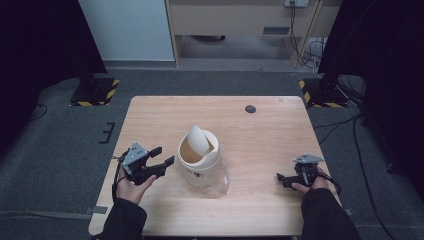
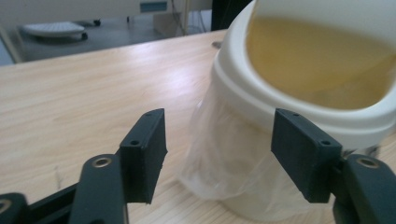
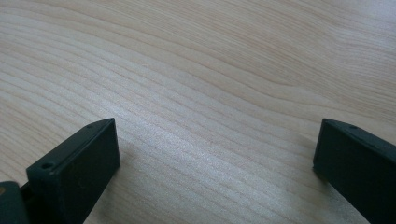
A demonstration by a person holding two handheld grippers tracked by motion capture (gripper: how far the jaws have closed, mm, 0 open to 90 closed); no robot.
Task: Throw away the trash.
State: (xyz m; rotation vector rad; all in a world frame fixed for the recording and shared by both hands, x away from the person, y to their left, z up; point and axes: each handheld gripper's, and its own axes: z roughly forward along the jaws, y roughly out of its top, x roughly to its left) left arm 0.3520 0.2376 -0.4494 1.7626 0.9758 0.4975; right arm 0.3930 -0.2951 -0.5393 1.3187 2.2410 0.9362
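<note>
High view, item one: cream waste bin (image 1: 199,159) with a tilted swing lid (image 1: 198,139), standing upright near the middle of the wooden surface (image 1: 260,135), a clear plastic liner (image 1: 220,182) bunched around its lower body and spilling toward my side. Item two: my left tongs (image 1: 166,156), held in the left hand (image 1: 131,186), lying just left of the bin, tips pointing at its side; the nearer tip sits just beside the bin wall, and I cannot tell from here whether it touches. Item three: my right tongs (image 1: 281,178), held in the right hand (image 1: 312,184), low over the surface well to the right of the bin, tips pointing left toward it.

Left gripper view: left tongs (image 2: 219,154) apart, nothing pressed between the pads. The bin (image 2: 299,98) stands close ahead and to the right in this view; its cream rim runs behind the right-hand jaw, and the liner (image 2: 233,154) hangs in the gap between the two jaws, not gripped by either. The tan inside of the bin shows through the opening under the lid.

Right gripper view: right tongs (image 3: 215,163) spread wide, bare wood grain (image 3: 201,70) of the surface between and beyond the jaws, close beneath.
</note>
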